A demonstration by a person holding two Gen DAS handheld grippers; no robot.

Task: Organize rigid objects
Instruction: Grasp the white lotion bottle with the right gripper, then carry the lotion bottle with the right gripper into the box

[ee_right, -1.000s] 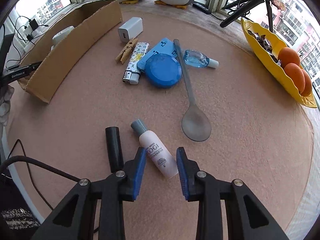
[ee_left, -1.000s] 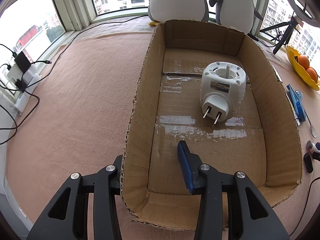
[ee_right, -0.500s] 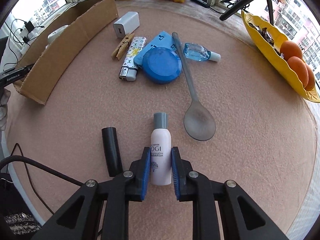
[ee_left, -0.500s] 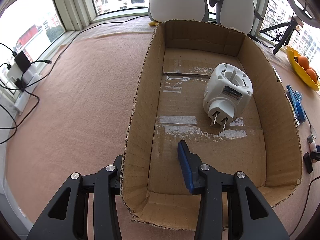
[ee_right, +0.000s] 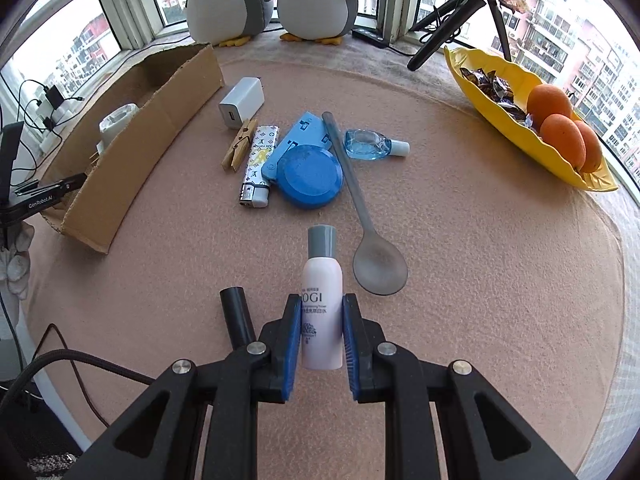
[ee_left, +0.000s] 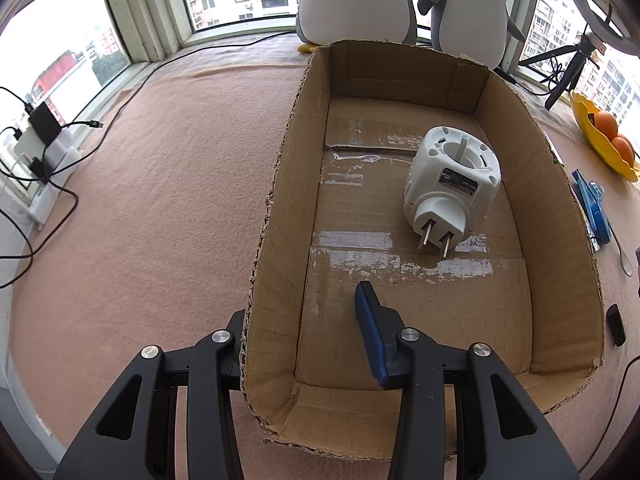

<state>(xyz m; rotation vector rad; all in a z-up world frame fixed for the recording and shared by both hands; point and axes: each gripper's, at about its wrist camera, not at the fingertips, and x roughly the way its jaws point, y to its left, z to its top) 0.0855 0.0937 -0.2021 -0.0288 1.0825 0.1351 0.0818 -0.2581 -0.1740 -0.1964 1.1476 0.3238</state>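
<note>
1. The right tool (ee_right: 321, 340) is seen clamped on a small pink bottle (ee_right: 322, 304) with a grey cap; both blue pads are pressed against the bottle's sides, the jaws having just been closing onto it.
2. The bottle is held pointing away from the camera, cap foremost, above the pink tabletop (ee_right: 480, 280).
3. A black cylinder (ee_right: 237, 312) lies just left of the right tool, and a grey spoon (ee_right: 378, 264) lies just right of the bottle's cap.
4. Farther off, a cluster is laid out: a white charger (ee_right: 242, 102), a wooden clothespin (ee_right: 239, 144), a patterned lighter (ee_right: 258, 166), a round blue case (ee_right: 310, 176) and a small clear blue bottle (ee_right: 370, 144).
5. A yellow dish (ee_right: 500, 76) with oranges is set at the right edge.
6. The left tool (ee_left: 304, 328) is clamped on the left wall of the cardboard box (ee_left: 280, 208): one finger is outside the wall, the blue-padded finger (ee_left: 370, 328) inside; contact of the outer pad is hidden and can only be presumed.
7. Inside the box a white plug adapter (ee_left: 452, 184) lies on the taped floor, prongs toward the camera.
8. Two plush penguins (ee_left: 360, 0) are seated behind the box by the window.
</note>
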